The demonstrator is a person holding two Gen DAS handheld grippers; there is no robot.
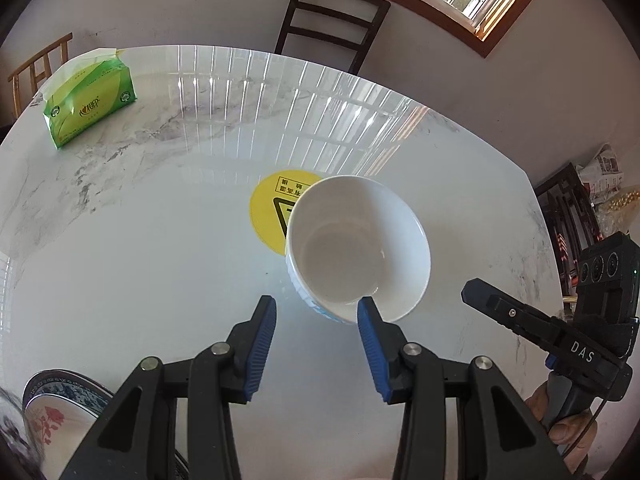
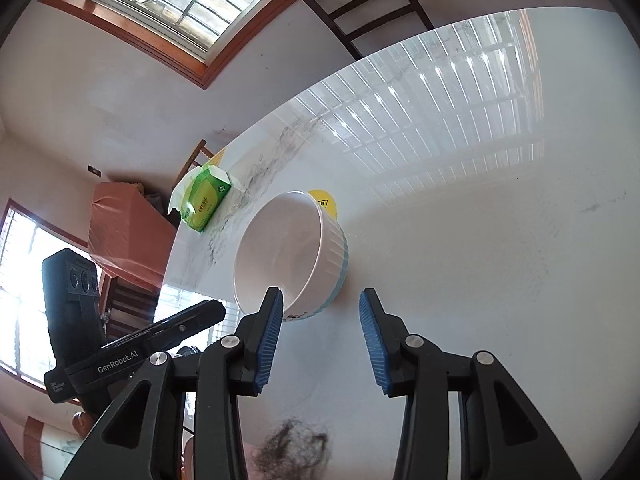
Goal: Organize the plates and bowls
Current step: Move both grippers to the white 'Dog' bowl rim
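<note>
The white bowl (image 1: 358, 248) sits on the marble table (image 1: 140, 260), partly covering a round yellow sticker (image 1: 270, 210) at its 10 o'clock edge in the left wrist view. The left gripper (image 1: 318, 312) is spread wide and grasps nothing; its right pad overlaps the bowl's near rim at about 6 o'clock, probably lined up to straddle the wall, though whether it touches cannot be told. The right gripper (image 2: 322, 306) is likewise released and empty, its left finger tip crossing the bowl's (image 2: 290, 254) near rim while the other finger hangs over bare table (image 2: 480, 260). Both tools converging on one bowl suggests an approach in which either could take it; which one will is not clear. At 7 o'clock in the left view, low behind the left finger, lie patterned plates (image 1: 60, 408), one blue-rimmed and one with a red flower, likely the stack the bowl belongs near. A green tissue pack (image 1: 90, 102) rests at 10 o'clock by the far edge, out of the working area; its printed characters are too small to read. The sticker carries a warning triangle and Chinese characters that cannot be made out. "DAS" reads on the right tool's body seen from the left camera, and "GenRobot.AI" on the left tool seen from the right camera.
</note>
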